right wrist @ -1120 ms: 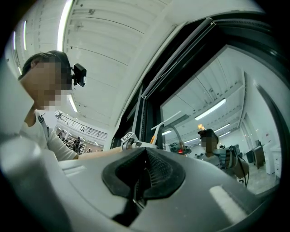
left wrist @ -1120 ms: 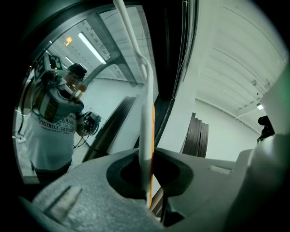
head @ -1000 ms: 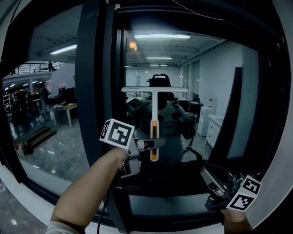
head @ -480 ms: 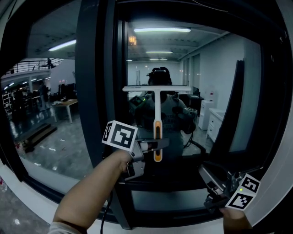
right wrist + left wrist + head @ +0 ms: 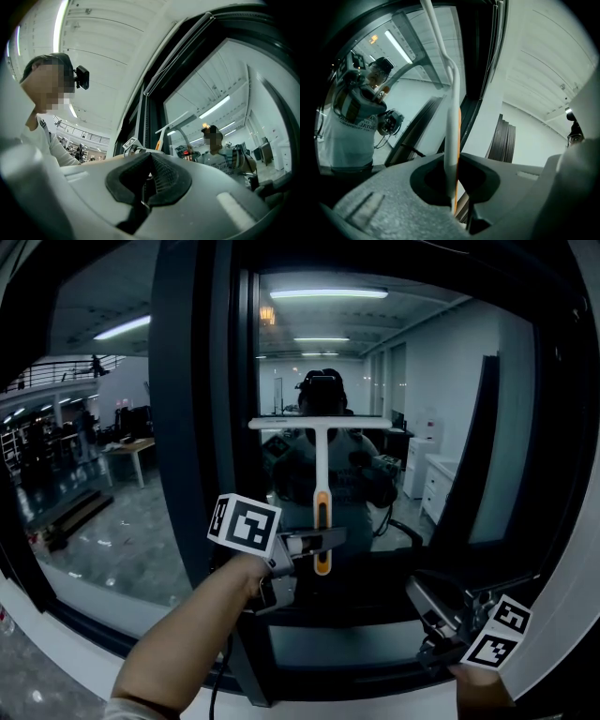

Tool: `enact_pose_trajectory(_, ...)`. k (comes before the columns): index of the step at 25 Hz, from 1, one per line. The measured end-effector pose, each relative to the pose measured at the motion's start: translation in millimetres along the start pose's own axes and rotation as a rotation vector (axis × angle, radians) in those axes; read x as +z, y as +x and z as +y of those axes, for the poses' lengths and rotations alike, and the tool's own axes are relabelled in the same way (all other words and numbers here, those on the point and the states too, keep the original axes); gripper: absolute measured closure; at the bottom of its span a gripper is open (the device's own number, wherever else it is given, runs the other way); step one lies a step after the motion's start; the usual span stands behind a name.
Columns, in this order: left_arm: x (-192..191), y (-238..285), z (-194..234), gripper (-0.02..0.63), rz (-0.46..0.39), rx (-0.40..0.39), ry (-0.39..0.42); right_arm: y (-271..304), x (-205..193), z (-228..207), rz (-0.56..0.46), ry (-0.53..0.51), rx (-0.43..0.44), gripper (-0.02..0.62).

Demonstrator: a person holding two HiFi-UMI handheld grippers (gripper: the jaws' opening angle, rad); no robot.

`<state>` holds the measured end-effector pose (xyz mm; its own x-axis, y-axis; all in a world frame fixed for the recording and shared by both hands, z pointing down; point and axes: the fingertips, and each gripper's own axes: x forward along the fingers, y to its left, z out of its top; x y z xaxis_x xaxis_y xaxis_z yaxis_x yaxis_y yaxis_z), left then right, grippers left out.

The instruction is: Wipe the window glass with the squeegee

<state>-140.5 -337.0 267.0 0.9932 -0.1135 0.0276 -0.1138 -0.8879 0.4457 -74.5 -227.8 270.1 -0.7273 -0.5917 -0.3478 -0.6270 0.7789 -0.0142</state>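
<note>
A white T-shaped squeegee (image 5: 322,465) with an orange grip stands upright against the window glass (image 5: 412,399), its blade level across the top. My left gripper (image 5: 314,542) is shut on the lower end of the handle. In the left gripper view the handle (image 5: 452,136) runs up from between the closed jaws toward the glass (image 5: 408,84). My right gripper (image 5: 433,607) hangs low at the right, shut with nothing in it. The right gripper view shows that gripper (image 5: 149,180) with its pads together and the squeegee (image 5: 161,135) far off.
A thick dark window post (image 5: 192,427) stands just left of the squeegee. Below the pane runs a dark lower frame rail (image 5: 356,601). The glass mirrors a person and the lit room. A pale wall edge (image 5: 577,549) closes the right side.
The left gripper and the squeegee have shifted slightly right and down on the glass. The right gripper has stayed where it was.
</note>
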Motion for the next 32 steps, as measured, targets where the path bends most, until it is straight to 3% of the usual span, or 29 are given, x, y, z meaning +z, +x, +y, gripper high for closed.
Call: enact_pose_trajectory(32,-55.9,2.4,22.2,0.58,0.007,0.011,-0.033,3.7,-41.8,1.9,0.062,0.052,-0.026,0.589)
